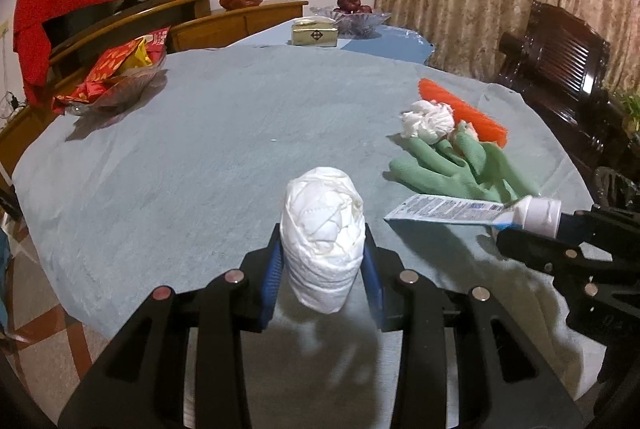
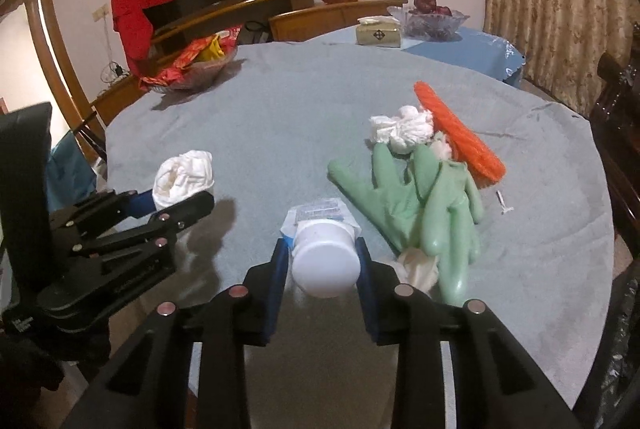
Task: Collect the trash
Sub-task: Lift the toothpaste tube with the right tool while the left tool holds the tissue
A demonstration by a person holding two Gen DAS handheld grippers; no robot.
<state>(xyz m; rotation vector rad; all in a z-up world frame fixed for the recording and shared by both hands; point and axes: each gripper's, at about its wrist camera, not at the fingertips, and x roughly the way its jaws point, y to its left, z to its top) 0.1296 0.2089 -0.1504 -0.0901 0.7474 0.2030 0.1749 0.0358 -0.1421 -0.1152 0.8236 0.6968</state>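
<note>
Left gripper fingers grasp a wadded white tissue, frame centre; right gripper fingers grasp a toothpaste tube by its cap, above the table.

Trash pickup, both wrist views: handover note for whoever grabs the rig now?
Left gripper: shut on the wadded white tissue, held above the table.
Right gripper: shut on the toothpaste tube at its white cap end, tube lifted off the cloth.
Still on the table: green rubber gloves, crumpled white tissues by their fingertips, orange mesh piece, another tissue scrap beside the right gripper, a small white item.
Done: two pieces picked up. Left: bin both, then clear the rest. No bin in view.
</note>
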